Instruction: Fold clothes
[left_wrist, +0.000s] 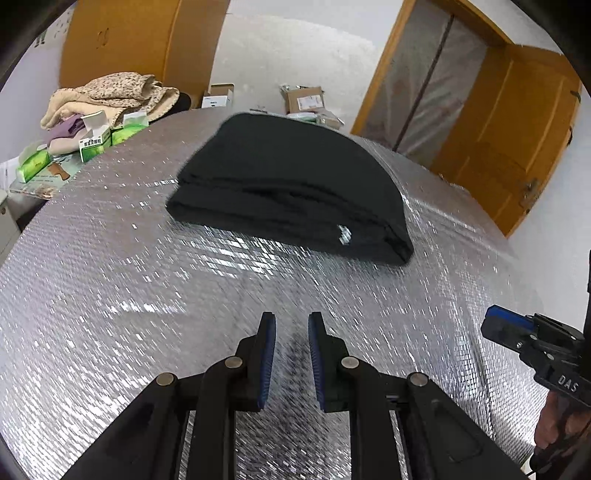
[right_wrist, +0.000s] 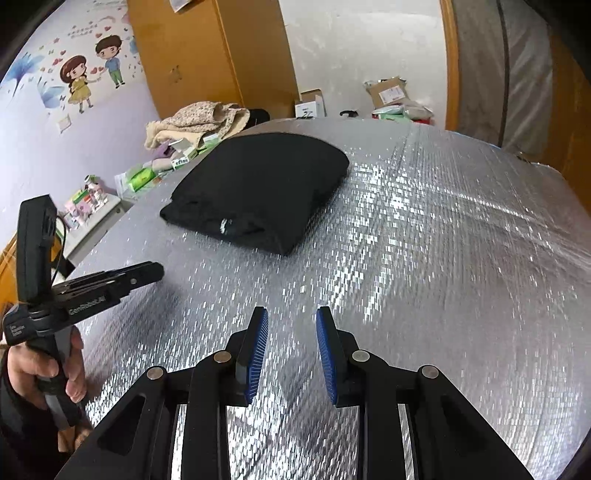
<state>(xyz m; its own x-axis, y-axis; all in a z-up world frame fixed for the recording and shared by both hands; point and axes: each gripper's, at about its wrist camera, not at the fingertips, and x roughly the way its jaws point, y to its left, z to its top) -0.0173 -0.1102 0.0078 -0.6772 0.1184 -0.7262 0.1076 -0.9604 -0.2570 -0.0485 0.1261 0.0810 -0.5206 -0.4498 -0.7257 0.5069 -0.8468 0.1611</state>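
A black garment lies folded in a thick stack on the silver foil-covered table; a small white tag shows at its near edge. It also shows in the right wrist view. My left gripper is open and empty, held above the foil well short of the garment. My right gripper is open and empty, also short of the garment. The right gripper shows at the right edge of the left wrist view. The left gripper shows at the left of the right wrist view, held by a hand.
A heap of beige and floral clothes and green-and-white boxes sit beyond the table's far left edge. Cardboard boxes lie on the floor behind. An orange wooden door stands at the right. The table's edge curves away at the far side.
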